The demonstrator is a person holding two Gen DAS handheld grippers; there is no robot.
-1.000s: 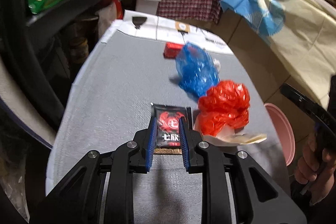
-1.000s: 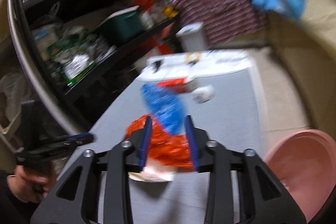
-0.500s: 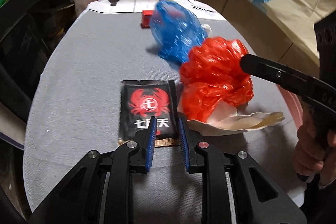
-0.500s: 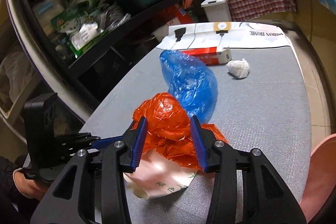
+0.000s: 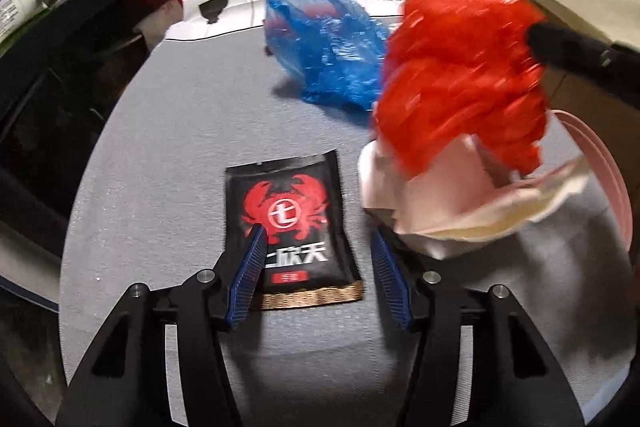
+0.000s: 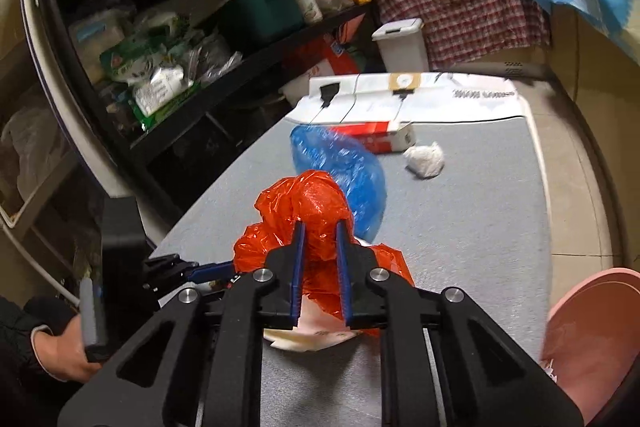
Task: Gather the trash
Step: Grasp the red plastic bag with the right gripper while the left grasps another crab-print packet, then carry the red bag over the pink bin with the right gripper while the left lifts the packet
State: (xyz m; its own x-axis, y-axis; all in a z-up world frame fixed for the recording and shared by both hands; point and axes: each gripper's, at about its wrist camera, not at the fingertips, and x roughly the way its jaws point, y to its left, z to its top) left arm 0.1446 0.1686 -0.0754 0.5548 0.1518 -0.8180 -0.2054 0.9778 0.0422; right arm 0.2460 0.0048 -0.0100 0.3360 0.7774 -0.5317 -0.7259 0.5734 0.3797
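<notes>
A black snack packet [image 5: 288, 211] with a red crab print lies flat on the grey table [image 5: 160, 147]. My left gripper [image 5: 317, 231] hovers over its near end; the jaws are opening and the packet lies between them, untouched. My right gripper [image 6: 320, 227] is closing, and its pads pinch a crumpled red plastic bag [image 6: 304, 203]. In the left wrist view the red plastic bag [image 5: 460, 75] bulges above a white paper wrapper [image 5: 460, 211]. A blue plastic bag [image 6: 340, 167] lies just behind.
A red-and-white box [image 6: 376, 139] and a white paper ball [image 6: 426, 161] lie farther back on the table. A pink basin [image 6: 592, 327] sits off the table's right edge. Cluttered dark shelves [image 6: 200, 47] run along the left, and a white bin [image 6: 400, 43] stands beyond.
My left gripper came down closer over the black packet and its jaws spread apart. My right gripper's jaws narrowed onto the red bag, which now sits higher and nearer.
</notes>
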